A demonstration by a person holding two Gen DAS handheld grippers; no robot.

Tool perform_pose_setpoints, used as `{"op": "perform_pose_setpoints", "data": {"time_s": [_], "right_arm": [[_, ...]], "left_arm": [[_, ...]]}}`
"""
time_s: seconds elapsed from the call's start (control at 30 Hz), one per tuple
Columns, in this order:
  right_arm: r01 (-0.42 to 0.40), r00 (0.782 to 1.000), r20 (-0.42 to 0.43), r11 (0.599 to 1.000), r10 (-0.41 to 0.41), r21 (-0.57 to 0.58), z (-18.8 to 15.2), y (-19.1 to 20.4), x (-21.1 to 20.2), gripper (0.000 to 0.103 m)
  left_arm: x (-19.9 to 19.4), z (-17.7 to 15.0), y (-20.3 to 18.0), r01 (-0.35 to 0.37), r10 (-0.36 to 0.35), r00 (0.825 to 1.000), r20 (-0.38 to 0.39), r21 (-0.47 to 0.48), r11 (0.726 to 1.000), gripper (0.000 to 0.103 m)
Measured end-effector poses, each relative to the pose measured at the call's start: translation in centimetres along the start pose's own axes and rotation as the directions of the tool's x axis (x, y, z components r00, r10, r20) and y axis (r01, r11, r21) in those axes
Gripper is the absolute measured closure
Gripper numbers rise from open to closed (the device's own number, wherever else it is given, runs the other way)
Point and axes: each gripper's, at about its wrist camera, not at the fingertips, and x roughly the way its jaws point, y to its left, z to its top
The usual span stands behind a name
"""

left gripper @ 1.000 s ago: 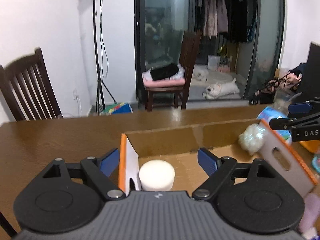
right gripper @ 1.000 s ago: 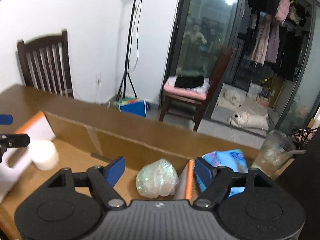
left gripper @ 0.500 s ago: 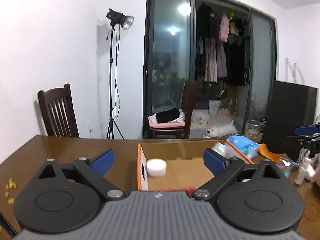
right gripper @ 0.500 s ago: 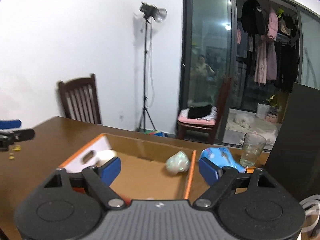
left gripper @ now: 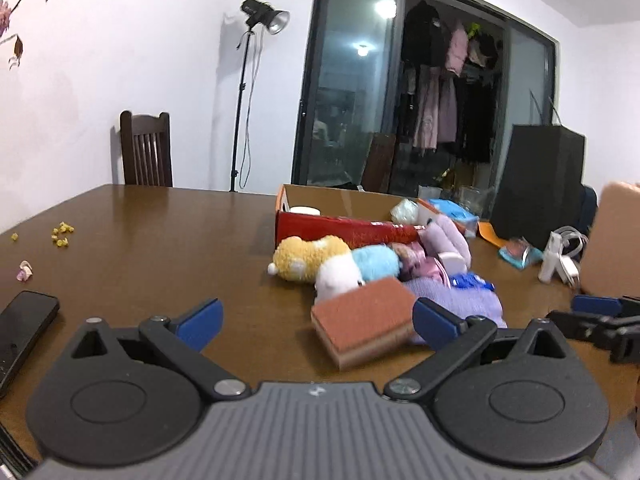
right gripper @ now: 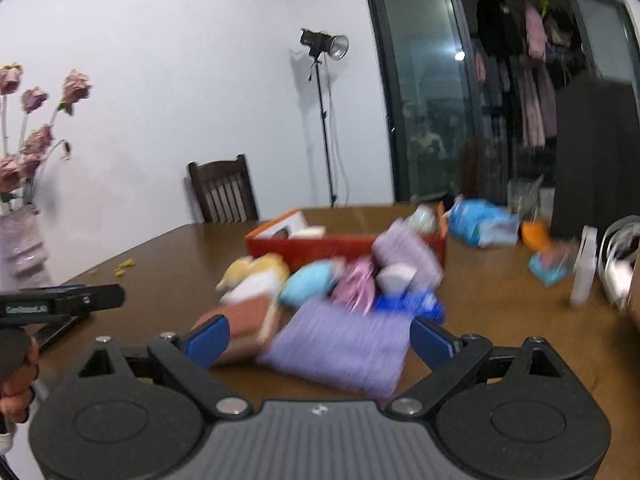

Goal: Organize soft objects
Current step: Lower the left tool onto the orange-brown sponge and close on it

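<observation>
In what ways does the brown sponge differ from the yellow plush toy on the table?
The brown sponge is a flat rectangular block with a rust-coloured top and a pale layer underneath; the yellow plush toy is rounded, fuzzy and yellow. The sponge lies nearest the left gripper, while the plush toy lies farther back, beside the red box. The sponge sits tilted against the pile; the toy lies on its side. Both rest on the wooden table, outside the box.

Your left gripper (left gripper: 316, 316) points forward and slightly down, its jaws spread wide after just opening, nothing pressed between the pads. Your right gripper (right gripper: 320, 336) matches it, jaws wide apart and gripping nothing. Your left hand (right gripper: 16, 384) grips its handle.
</observation>
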Motion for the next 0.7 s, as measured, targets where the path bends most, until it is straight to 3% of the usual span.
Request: {"op": "perform_pose_setpoints", "data": {"time_s": [0.2,0.3,0.4,0.5,0.6,0.7], "right_arm": [[0.088,0.996,0.013,0.996,-0.088,-0.002,-1.7,0.8,0.8,0.006],[0.056,0.998,-0.014,0.997,-0.055,0.047,-1.8,0.5,2.1,0.011],[0.015,1.0,-0.008,0.997,-0.015,0.079,-1.6,0.7,3.3,0.018],[-0.011,1.0,0.013,0.998,0.01,0.061,-0.6,1.5,5.2,0.019],[-0.065,0.997,0.041,0.997,0.063,0.047,0.5,2.1,7.6,0.023],[-0.052,0.999,-0.004,0.997,0.052,0.049,1.2,2.5,11.1,0.024]], "left_arm": [[0.2,-1.7,0.9,-0.009,0.007,1.0,-0.025,-0.06,0.998,0.0],[1.6,-2.1,1.2,-0.006,0.002,0.998,-0.056,-0.082,0.997,0.0],[3.7,-1.8,2.0,0.042,-0.056,0.995,-0.086,-0.159,0.986,0.001],[6.3,-1.3,2.2,0.047,-0.072,0.99,-0.124,-0.193,0.98,0.007],[8.7,-1.0,2.2,0.053,-0.087,0.982,-0.166,-0.196,0.979,0.02],[10.8,-1.0,2.6,0.083,-0.138,0.968,-0.21,-0.25,0.965,0.031]]}}
